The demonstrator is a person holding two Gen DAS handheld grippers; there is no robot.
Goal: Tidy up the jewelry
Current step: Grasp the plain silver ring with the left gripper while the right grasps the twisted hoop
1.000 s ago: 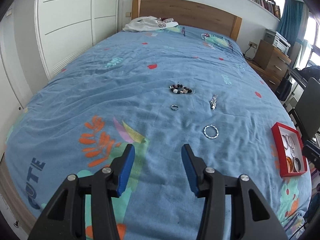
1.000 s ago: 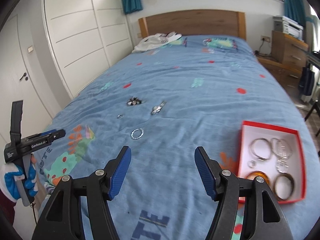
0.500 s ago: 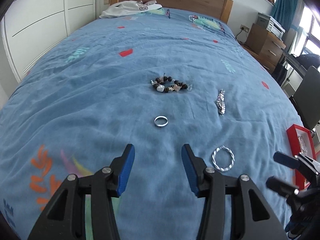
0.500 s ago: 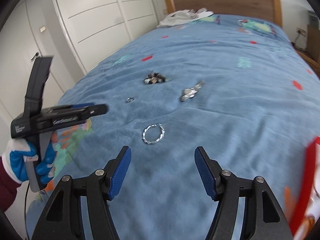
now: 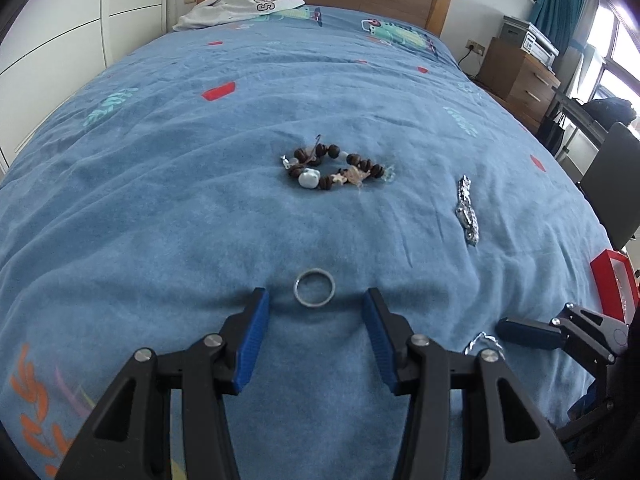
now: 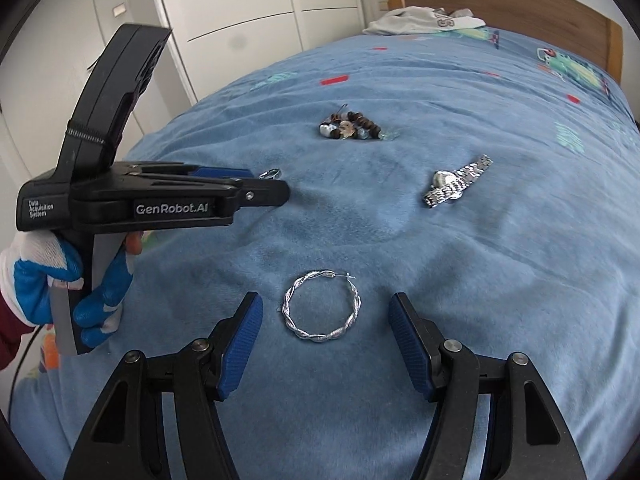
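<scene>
A small silver ring [image 5: 314, 287] lies on the blue bedspread just ahead of and between the tips of my open left gripper [image 5: 315, 300]. A twisted silver hoop [image 6: 322, 306] lies between the tips of my open right gripper [image 6: 325, 304]. Farther up the bed lie a brown bead bracelet [image 5: 334, 166] and a silver watch [image 5: 467, 210]; both show in the right wrist view, bracelet [image 6: 352, 126] and watch [image 6: 456, 186]. The red jewelry box [image 5: 614, 280] sits at the right edge. The left gripper [image 6: 280, 192] shows from the side in the right view.
The bed's blue cover [image 5: 200, 200] is soft and wrinkled. White clothing [image 5: 240, 8] lies by the wooden headboard. White wardrobe doors stand on the left, a wooden dresser [image 5: 520, 76] and a chair on the right.
Both grippers have moved forward and down toward the bed. The left one now reaches the ring and the right one the hoop. Both stay open.
</scene>
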